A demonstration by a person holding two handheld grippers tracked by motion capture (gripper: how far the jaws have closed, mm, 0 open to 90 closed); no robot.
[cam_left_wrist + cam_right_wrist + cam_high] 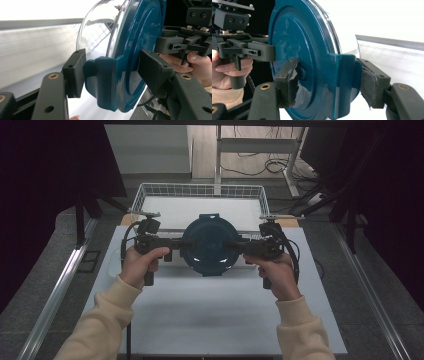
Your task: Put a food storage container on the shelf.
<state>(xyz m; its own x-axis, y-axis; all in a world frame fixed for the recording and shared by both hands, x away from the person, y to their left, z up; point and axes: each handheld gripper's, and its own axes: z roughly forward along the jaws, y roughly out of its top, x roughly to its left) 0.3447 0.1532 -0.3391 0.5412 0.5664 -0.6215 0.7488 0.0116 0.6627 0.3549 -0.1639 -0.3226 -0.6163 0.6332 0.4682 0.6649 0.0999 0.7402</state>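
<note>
A round clear glass bowl [95, 30] with a dark teal lid [210, 245] hangs above the white table, held from both sides. My left gripper [186, 243] is shut on the lid's left clasp [105, 82]: one pad under the rim, the other on the lid's top. My right gripper [234, 245] is shut on the opposite clasp [344, 75] in the same way, its pads [367, 85] worn and frayed. Each gripper view shows the other gripper across the lid, the right gripper [175, 45] and the left gripper [259, 51].
A white wire basket [200, 186] stands just behind the bowl at the table's far edge. The white table [210, 320] stretches toward me under my forearms. Dark curtains and metal rails flank the table on both sides.
</note>
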